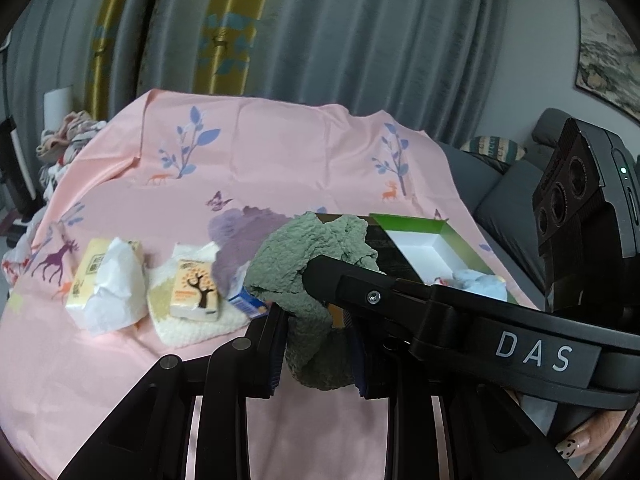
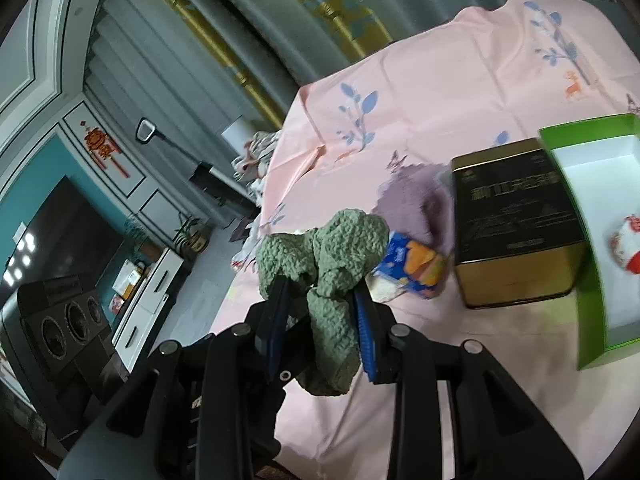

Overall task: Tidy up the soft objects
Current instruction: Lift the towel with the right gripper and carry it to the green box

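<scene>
in your left wrist view, your left gripper (image 1: 318,354) has its jaws clamped on a fuzzy sage-green knitted cloth (image 1: 316,264), held above the pink printed sheet (image 1: 280,152) that covers the counter. your right gripper (image 1: 320,268) reaches across from the right onto the same cloth. beyond lie two yellow tissue packs (image 1: 196,290) on a cream knitted cloth (image 1: 200,324), a blue snack packet (image 1: 248,302) and an open green box (image 1: 440,248).

in your right wrist view, your right gripper (image 2: 322,330) has its jaws pinching the green cloth (image 2: 340,260) lifted off the sheet (image 2: 440,60), with a black-and-gold tin (image 2: 516,220) beside the green box (image 2: 592,288).
</scene>
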